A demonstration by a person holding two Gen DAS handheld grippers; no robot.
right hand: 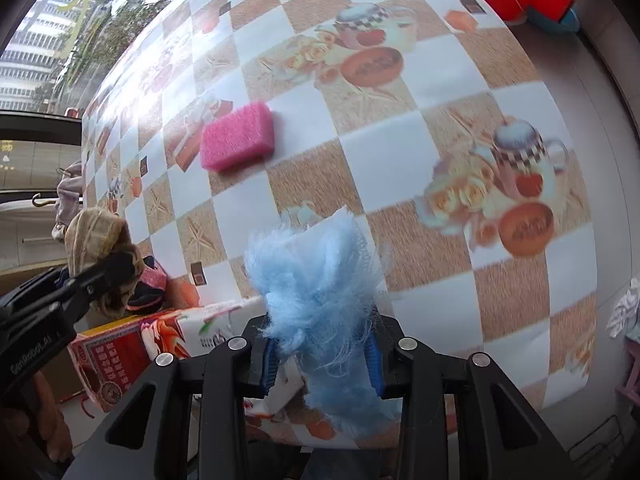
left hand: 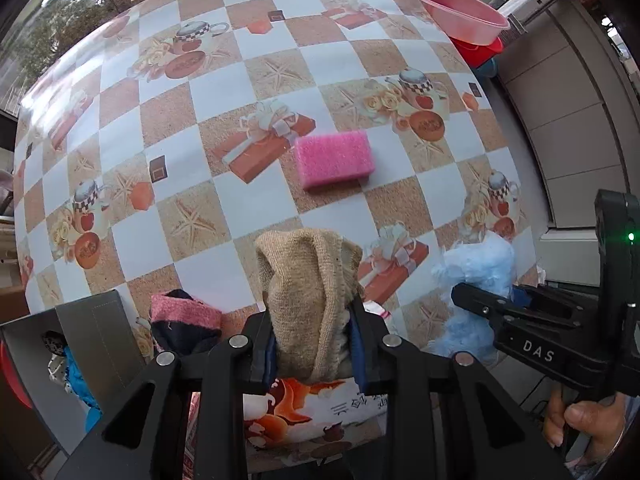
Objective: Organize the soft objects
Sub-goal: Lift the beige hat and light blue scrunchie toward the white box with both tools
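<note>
My left gripper (left hand: 314, 320) is shut on a tan burlap cloth (left hand: 308, 280) and holds it above the table's near edge. My right gripper (right hand: 322, 344) is shut on a fluffy light-blue cloth (right hand: 316, 276); it also shows in the left wrist view (left hand: 476, 268) at the right. A pink sponge (left hand: 334, 159) lies flat on the checkered tablecloth (left hand: 224, 92), beyond both grippers; it also shows in the right wrist view (right hand: 238, 142). A pink-and-dark knitted cloth (left hand: 184, 322) hangs at the near edge, left of my left gripper.
A printed cardboard box (right hand: 132, 356) stands below the table's near edge, and an open grey box (left hand: 76, 360) with items inside is at the lower left. Stacked pink and red basins (left hand: 464, 16) sit at the table's far right corner.
</note>
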